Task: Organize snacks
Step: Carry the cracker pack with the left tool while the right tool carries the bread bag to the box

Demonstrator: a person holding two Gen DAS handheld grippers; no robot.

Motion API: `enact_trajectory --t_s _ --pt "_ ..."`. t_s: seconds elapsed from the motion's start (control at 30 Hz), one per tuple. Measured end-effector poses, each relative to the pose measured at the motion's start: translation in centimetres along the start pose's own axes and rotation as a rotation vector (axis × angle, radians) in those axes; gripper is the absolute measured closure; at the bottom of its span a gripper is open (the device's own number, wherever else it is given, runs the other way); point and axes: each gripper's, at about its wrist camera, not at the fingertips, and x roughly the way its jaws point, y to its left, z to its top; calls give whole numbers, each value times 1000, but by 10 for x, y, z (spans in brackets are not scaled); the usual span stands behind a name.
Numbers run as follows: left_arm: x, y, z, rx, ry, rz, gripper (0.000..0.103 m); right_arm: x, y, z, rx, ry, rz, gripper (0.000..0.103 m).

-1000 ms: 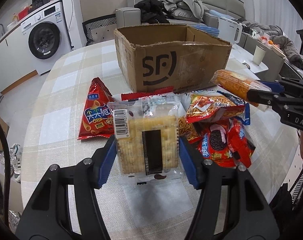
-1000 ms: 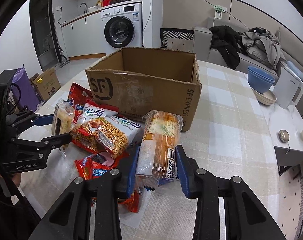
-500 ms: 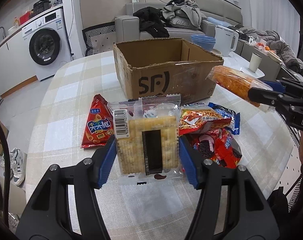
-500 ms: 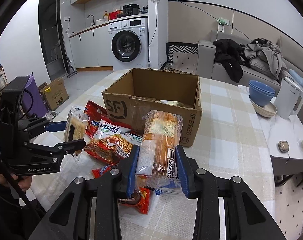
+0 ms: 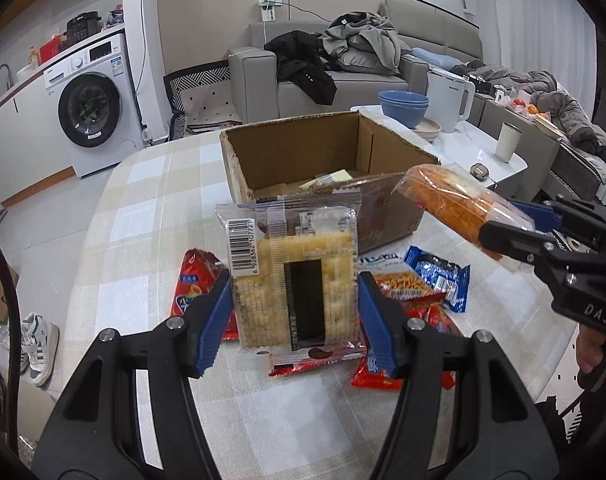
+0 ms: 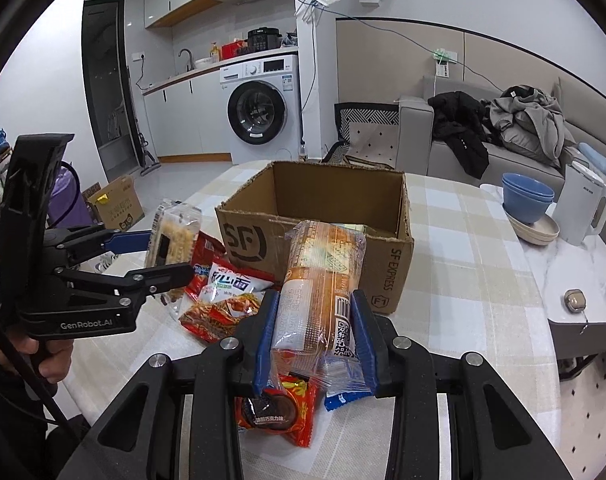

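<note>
Both views are fisheye, each looking forward and down along its own gripper's fingers, which fill the lower frame. The left wrist view faces the box (image 5: 327, 172) at centre, close above the table (image 5: 143, 216), with the sofa (image 5: 343, 76) behind. The right wrist view faces the same box (image 6: 315, 232) from the other corner. Each shows the other gripper: the right gripper (image 5: 519, 224) at right edge, the left gripper (image 6: 163, 256) at left edge. Both share the washer (image 5: 91, 108) and snack pile (image 6: 231, 300).

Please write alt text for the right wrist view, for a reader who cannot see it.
The right tool grips an orange bread packet before an open cardboard box; the left tool holds a cracker packet.
</note>
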Motion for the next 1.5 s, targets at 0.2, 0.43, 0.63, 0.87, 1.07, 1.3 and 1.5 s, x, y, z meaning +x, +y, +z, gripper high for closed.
enact_trajectory --t_s 0.2,0.43,0.63,0.87,1.07,1.3,1.5 --pt "-6 -3 22 -11 -18 -6 45 -4 -2 6 25 -37 6 67" --pt "-2 -6 50 -20 -33 -3 45 -6 -12 17 75 -85 25 67" --pt "10 -5 70 -32 -36 12 45 1 -19 31 110 -98 31 67" --pt "26 -5 86 -39 -35 30 45 10 -28 48 136 -102 37 67" --pt "40 -1 100 -58 -38 43 45 23 -33 58 130 -94 32 67" --pt "56 -1 111 -58 -35 54 45 39 -36 61 128 -68 36 67" --pt "72 -7 120 -49 -27 78 45 52 -37 62 120 -38 21 67"
